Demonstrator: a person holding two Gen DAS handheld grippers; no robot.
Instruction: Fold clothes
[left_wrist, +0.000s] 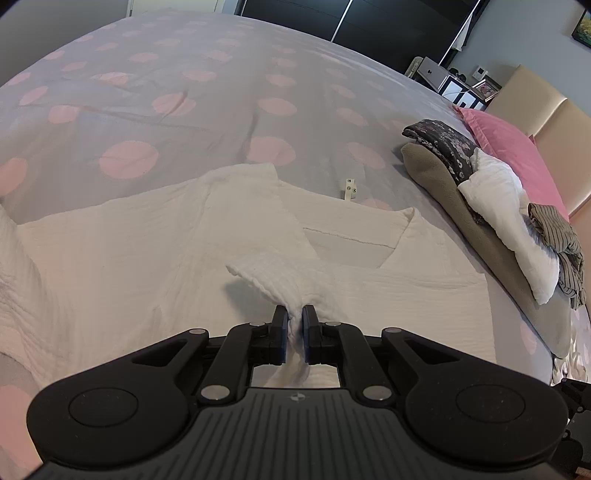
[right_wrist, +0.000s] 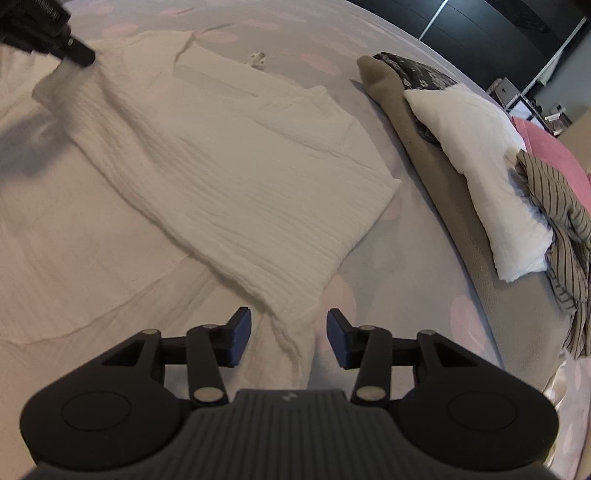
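Tongs, left (left_wrist: 294, 320): I have them pinched shut on a bunched fold of the white shirt (left_wrist: 184, 240), which lies spread on the dotted bedspread (left_wrist: 221, 92). Tongs, right (right_wrist: 289, 330): half open, holding nothing, the shirt's near corner (right_wrist: 295, 325) lying loose between the pads. Shirt: light, soft, crinkled cloth; I judge it limp, best taken at hems and corners. Both hands pitch steeply down. Clothes pile (left_wrist: 517, 221): three o'clock.
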